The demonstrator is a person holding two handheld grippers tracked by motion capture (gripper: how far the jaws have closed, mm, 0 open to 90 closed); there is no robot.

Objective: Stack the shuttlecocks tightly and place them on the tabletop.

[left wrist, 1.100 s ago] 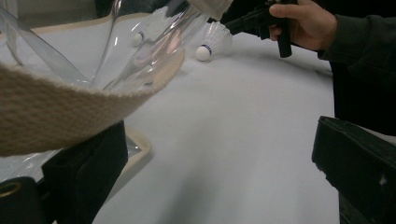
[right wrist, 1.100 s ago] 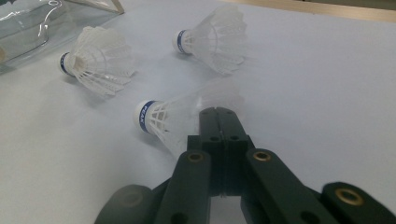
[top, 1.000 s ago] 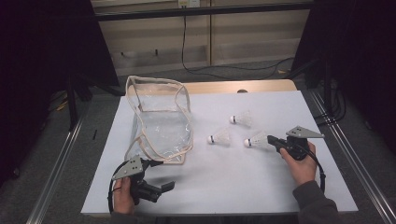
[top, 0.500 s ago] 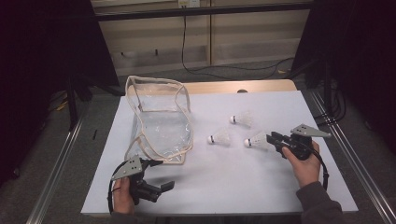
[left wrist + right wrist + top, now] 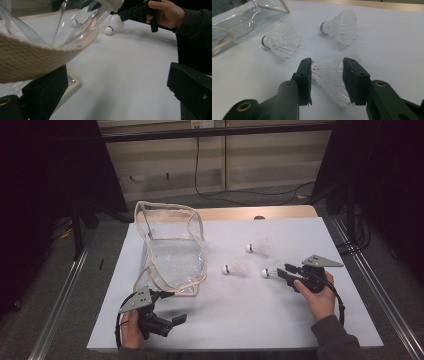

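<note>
The right gripper [image 5: 325, 77] had just been opening, its jaws loosely flanking a shuttlecock [image 5: 329, 75] that lay right of the clear bag [image 5: 172, 252], while the left gripper [image 5: 167, 322] waited open at the bag's near corner.

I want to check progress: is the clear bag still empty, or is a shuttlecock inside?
Empty. All three shuttlecocks lie on the table, outside the clear bag.

The right gripper [image 5: 325, 75] has just been opening, black jaws flanking a white feathered shuttlecock [image 5: 329, 75]. Two more white shuttlecocks [image 5: 280, 41] lie beyond it on the white table [image 5: 387, 37].
</note>
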